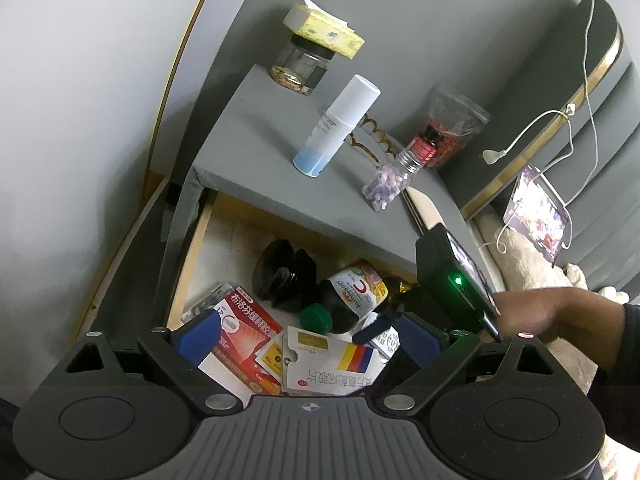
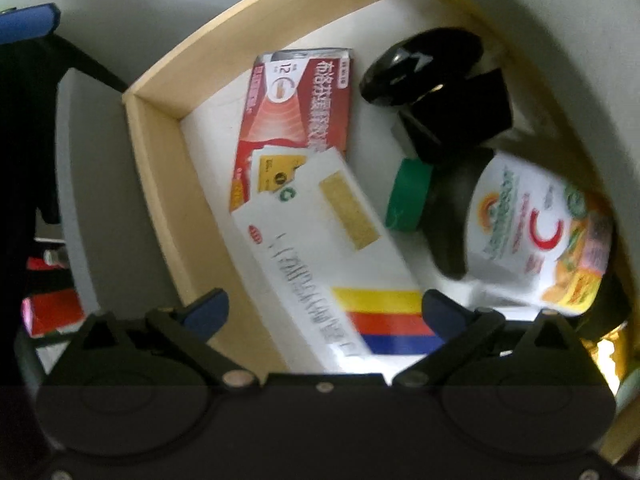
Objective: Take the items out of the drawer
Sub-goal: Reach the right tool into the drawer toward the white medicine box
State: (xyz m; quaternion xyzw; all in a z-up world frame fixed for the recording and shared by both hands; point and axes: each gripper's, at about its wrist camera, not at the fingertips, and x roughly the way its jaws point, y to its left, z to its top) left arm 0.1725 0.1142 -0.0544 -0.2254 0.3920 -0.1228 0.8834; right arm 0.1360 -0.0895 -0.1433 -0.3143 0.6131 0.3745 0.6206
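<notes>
The open wooden drawer (image 2: 160, 168) holds a red medicine box (image 2: 296, 116), a white box with yellow, red and blue stripes (image 2: 332, 264), a dark vitamin C bottle with a green cap (image 2: 516, 236) and a black faceted bottle (image 2: 440, 80). My right gripper (image 2: 324, 314) is open, low over the white box, its blue fingers either side of the box's striped end. My left gripper (image 1: 308, 334) is open and empty, above the drawer's front. In the left wrist view the drawer (image 1: 192, 256) shows the same red box (image 1: 244, 332), white box (image 1: 332, 368) and vitamin bottle (image 1: 356, 292). The right gripper's body (image 1: 452, 276) is there too.
On the grey nightstand top (image 1: 256, 152) stand a white and blue spray bottle (image 1: 336, 128), a glass jar (image 1: 300, 64) with a yellow tissue pack on it, a clear pill bottle (image 1: 392, 176) and a bag of red items (image 1: 452, 128). A tablet (image 1: 536, 212) and cables lie on the bed at right.
</notes>
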